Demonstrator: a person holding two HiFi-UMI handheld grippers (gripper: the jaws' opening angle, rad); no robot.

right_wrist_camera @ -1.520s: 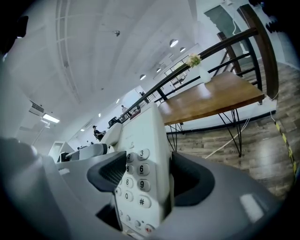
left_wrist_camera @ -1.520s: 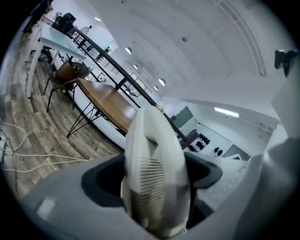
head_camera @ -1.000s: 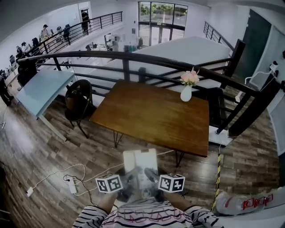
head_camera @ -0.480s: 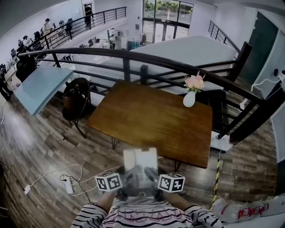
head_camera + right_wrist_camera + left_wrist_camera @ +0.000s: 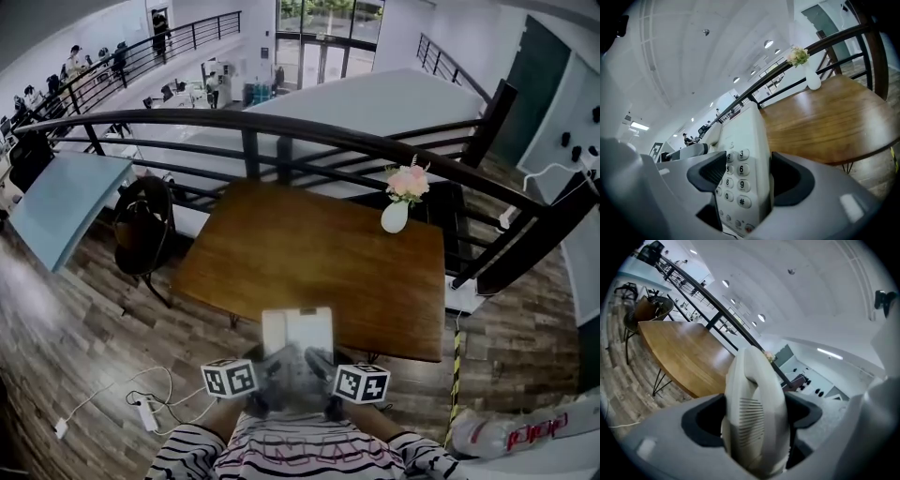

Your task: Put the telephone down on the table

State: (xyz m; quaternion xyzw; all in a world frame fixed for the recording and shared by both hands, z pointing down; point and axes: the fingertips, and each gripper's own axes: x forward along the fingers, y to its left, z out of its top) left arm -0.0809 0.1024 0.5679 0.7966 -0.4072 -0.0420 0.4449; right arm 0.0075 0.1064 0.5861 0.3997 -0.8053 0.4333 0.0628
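A white telephone hangs in the air just short of the near edge of the brown wooden table. Both grippers carry it. My left gripper is shut on the handset side, with the dark pads pressing on the white shell. My right gripper is shut on the keypad side, where the number keys show between the pads. The phone's underside is hidden in every view.
A white vase with pink flowers stands at the table's far right corner. A black railing runs behind the table, with a dark chair at its left. A power strip and cable lie on the wooden floor at the left.
The table has drawn closer and lower in the head view; the phone now reaches its near edge. Both grippers keep their hold.
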